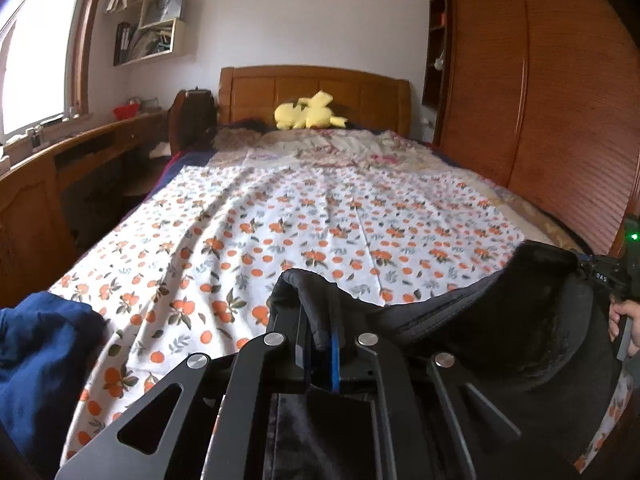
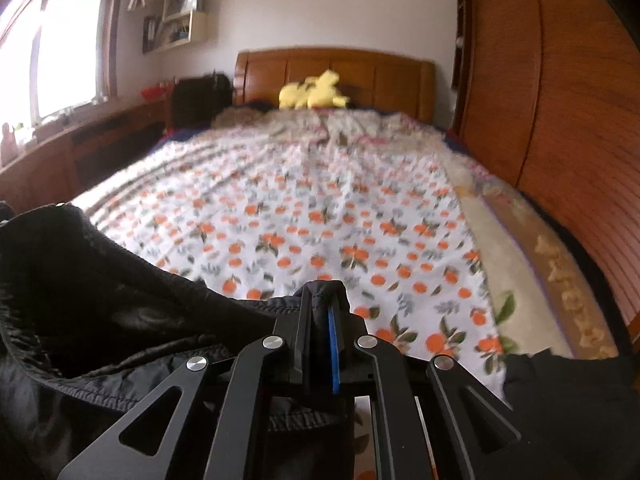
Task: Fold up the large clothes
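A large black jacket hangs between both grippers above the near end of the bed. My left gripper is shut on a fold of its edge. My right gripper is shut on another fold of the jacket, which spreads to the lower left of the right wrist view. In the left wrist view the right gripper shows at the far right, held by a hand, at the jacket's other corner. The jacket's lower part is hidden under the grippers.
The bed carries a white sheet with orange fruit print. A blue garment lies at the near left. A yellow plush toy sits by the headboard. A wooden wardrobe stands right, a desk left.
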`<state>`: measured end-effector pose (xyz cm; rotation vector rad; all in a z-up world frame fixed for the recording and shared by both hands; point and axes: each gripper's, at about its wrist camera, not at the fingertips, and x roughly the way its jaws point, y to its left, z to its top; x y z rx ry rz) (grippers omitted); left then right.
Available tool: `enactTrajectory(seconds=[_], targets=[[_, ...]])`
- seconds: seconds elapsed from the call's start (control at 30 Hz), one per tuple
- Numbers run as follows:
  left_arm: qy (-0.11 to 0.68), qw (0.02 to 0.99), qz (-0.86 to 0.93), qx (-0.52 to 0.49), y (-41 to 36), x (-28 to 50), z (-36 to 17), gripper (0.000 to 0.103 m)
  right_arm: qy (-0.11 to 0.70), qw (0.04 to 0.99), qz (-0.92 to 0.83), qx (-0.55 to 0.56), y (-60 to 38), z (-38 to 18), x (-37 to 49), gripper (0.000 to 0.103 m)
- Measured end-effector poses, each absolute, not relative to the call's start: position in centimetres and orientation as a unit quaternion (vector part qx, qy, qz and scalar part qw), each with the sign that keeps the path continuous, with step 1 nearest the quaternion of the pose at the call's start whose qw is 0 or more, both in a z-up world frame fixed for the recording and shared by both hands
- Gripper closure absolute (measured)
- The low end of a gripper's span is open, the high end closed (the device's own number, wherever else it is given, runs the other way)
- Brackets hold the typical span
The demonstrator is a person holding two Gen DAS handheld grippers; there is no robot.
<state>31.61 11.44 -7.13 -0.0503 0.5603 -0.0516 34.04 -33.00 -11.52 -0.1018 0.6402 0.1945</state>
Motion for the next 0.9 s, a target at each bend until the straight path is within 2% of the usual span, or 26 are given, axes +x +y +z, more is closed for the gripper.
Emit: enactTrajectory(seconds=[0.07,0.1,0.13,0.17,0.2,0.3,0.53,0.7,0.83,0.9], targets=[[0.303,0.952,-0.034,-0.021,10.9,32.2,-8.6,0.081,0.338,0.934,0.105,-0.037,-33.0,-12.8,34.7,0.095],[0.309,0.95,-0.038,-0.016,10.6,32.1,-9.1,0.067,0.341,0.933,0.108,-0.031,-33.0,-13.0,34.8,0.083],[0.307,0.951,-0.033,-0.004,10.1,31.8,-9.5,0.043,0.343,0.933,0.105,-0.03,-33.0,-13.2,34.8,0.071],[0.3,0.954,-0.021,0.011,9.7,31.4,-9.7,0.032,0.339,0.935,0.094,-0.034,-32.8,-13.1,34.6,0.038],[0.297,0.955,-0.016,0.018,9.5,31.1,-9.9,0.023,0.325,0.941,0.087,-0.034,-32.8,-12.7,34.3,0.03],[0.294,0.955,-0.03,0.008,9.3,30.1,-9.8,0.023,0.322,0.942,0.09,-0.038,-32.3,-11.9,33.9,0.03],[0.274,0.961,-0.034,-0.001,9.1,27.8,-8.9,0.008,0.321,0.936,0.132,-0.061,-28.3,-10.4,32.5,0.031],[0.258,0.965,-0.048,-0.008,9.0,26.5,-8.3,0.003,0.354,0.913,0.185,-0.087,-22.9,-11.8,32.1,0.045],[0.251,0.967,-0.051,-0.006,8.6,25.5,-8.1,0.003,0.372,0.9,0.21,-0.083,-20.2,-13.1,32.2,0.052],[0.252,0.966,-0.053,-0.006,8.5,25.1,-8.2,0.003,0.383,0.894,0.218,-0.081,-19.3,-13.8,32.5,0.061]])
